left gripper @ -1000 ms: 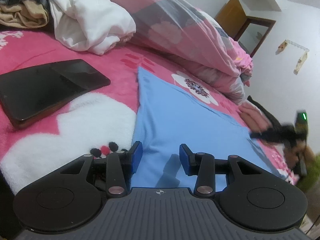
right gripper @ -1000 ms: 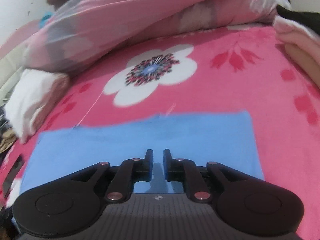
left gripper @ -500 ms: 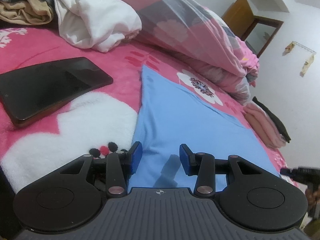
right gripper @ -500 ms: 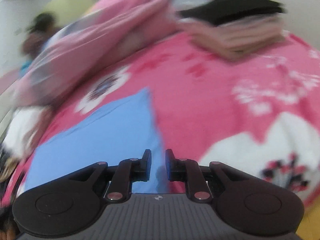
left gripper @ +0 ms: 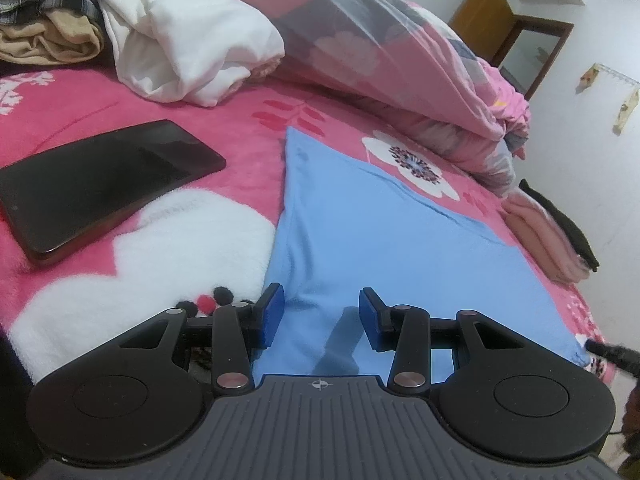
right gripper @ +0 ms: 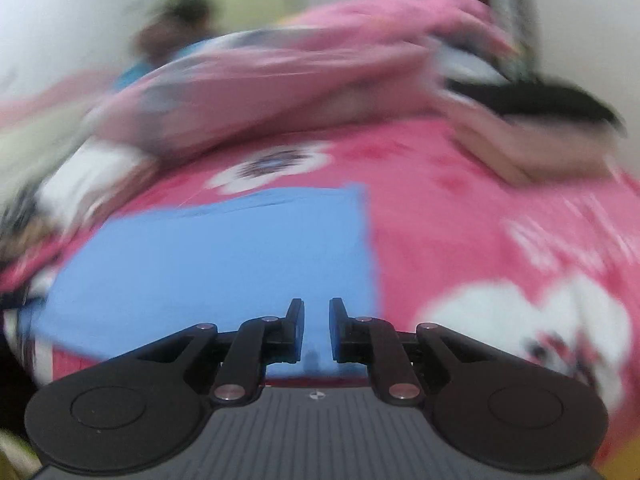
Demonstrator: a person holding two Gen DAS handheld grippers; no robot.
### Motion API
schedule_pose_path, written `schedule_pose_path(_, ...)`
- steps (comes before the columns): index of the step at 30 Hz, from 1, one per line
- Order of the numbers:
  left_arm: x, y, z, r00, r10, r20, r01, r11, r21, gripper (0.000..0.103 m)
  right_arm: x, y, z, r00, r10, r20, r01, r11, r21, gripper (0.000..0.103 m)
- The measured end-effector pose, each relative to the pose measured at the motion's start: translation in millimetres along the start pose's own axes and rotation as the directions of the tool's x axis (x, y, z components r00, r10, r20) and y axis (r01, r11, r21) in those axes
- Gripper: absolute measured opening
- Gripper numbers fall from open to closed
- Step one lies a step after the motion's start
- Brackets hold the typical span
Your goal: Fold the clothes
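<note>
blue cloth (left gripper: pixel 400 240) — 1 | phone (left gripper: pixel 100 180) — 1 | folded stack (left gripper: pixel 548 236) — 1

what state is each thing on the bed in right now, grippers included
light blue cloth: spread flat on the pink floral blanket, not held
black slab-like device with a dark screen: lying flat, screen dark
white garment: crumpled, unfolded
pink and black clothes stack: folded, piled
pink floral duvet: bunched up
left gripper: open over the cloth, empty
right gripper: narrow gap, empty

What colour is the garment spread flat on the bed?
Plain light blue garment, no pattern; clearest in the left wrist view.
</note>
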State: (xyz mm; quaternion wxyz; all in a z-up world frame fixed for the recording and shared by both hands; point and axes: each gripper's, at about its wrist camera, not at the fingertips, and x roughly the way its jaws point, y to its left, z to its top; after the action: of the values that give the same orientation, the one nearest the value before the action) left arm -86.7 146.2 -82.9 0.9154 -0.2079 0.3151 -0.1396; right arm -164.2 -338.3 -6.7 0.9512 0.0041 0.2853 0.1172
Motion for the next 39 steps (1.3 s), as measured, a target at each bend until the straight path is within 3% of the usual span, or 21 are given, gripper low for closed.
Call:
schedule_pose_path(3, -2.7, -0.7, 1.3, 1.0, 0.004, -0.004, -0.004, 1.0, 0.006, 0.042, 16.0, 7.3, -18.6, 0.993, -0.066, -0.098, 0.051, 0.989, -0.142, 0.013)
schedule_pose_path(6, -13.2, -8.2, 6.7, 0.999, 0.037, 0.014, -0.037, 0.997, 0.061, 0.045, -0.7, -4.0, -26.7, 0.992, -0.064, -0.11, 0.058, 0.996, -0.065, 0.013)
schedule_pose_path(8, -22.3, -14.4, 11.4, 0.998, 0.044, 0.051, -0.048, 0.994, 0.101, 0.048, -13.4, 0.1, -23.3, 0.987, -0.119, -0.104, 0.111, 0.99, -0.085, 0.014)
schedule_pose_path(11, -29.8, -24.9, 17.6, 0.997, -0.006, 0.079, -0.005, 0.991, 0.131, 0.05, -17.3, 13.8, -10.5, 0.995, -0.079, -0.057, 0.074, 0.992, -0.099, 0.014)
schedule_pose_path(13, -26.0, -37.0, 15.0, 0.997, -0.046, 0.059, 0.036, 0.985, 0.167, 0.051, -11.2, 27.2, -3.5, 0.999, -0.031, -0.013, 0.029, 0.992, -0.123, 0.015)
schedule_pose_path(15, -15.6, -49.3, 5.2, 1.0, -0.028, -0.004, 0.028, 0.974, 0.225, 0.051, 2.6, 39.0, -4.3, 1.0, 0.005, -0.007, -0.006, 0.99, -0.139, 0.017)
schedule_pose_path(19, -6.1, -54.5, -17.7, 0.995, 0.03, -0.092, 0.0, 0.95, 0.313, 0.051, 22.4, 42.6, -28.7, 0.997, -0.005, -0.083, -0.009, 0.987, -0.162, 0.017)
schedule_pose_path(24, -19.8, -46.3, -9.4, 0.996, 0.028, -0.087, -0.005, 0.966, 0.257, 0.052, -2.4, 36.3, -30.0, 0.989, -0.026, -0.142, 0.014, 0.996, -0.085, 0.018)
schedule_pose_path(28, -19.7, -57.4, 4.0, 0.998, -0.018, -0.056, 0.031, 0.967, 0.252, 0.058, -6.9, 43.6, -14.9, 0.999, 0.024, -0.043, -0.026, 0.998, -0.055, 0.026)
schedule_pose_path(33, 3.5, -85.2, 2.0, 0.996, -0.061, -0.062, 0.077, 0.952, 0.298, 0.06, 28.9, 64.7, 4.6, 0.995, 0.097, 0.027, -0.096, 0.995, -0.032, 0.028)
schedule_pose_path(37, 37.2, -106.4, 3.4, 0.996, 0.025, -0.09, 0.008, 0.938, 0.347, 0.065, 61.0, 75.8, 15.3, 0.996, 0.087, 0.033, -0.088, 0.995, 0.052, 0.028)
schedule_pose_path(39, 57.9, -115.1, 7.7, 0.986, 0.121, -0.112, -0.074, 0.933, 0.352, 0.068, 74.5, 80.8, 20.6, 0.998, 0.05, 0.032, -0.053, 0.995, 0.085, 0.028)
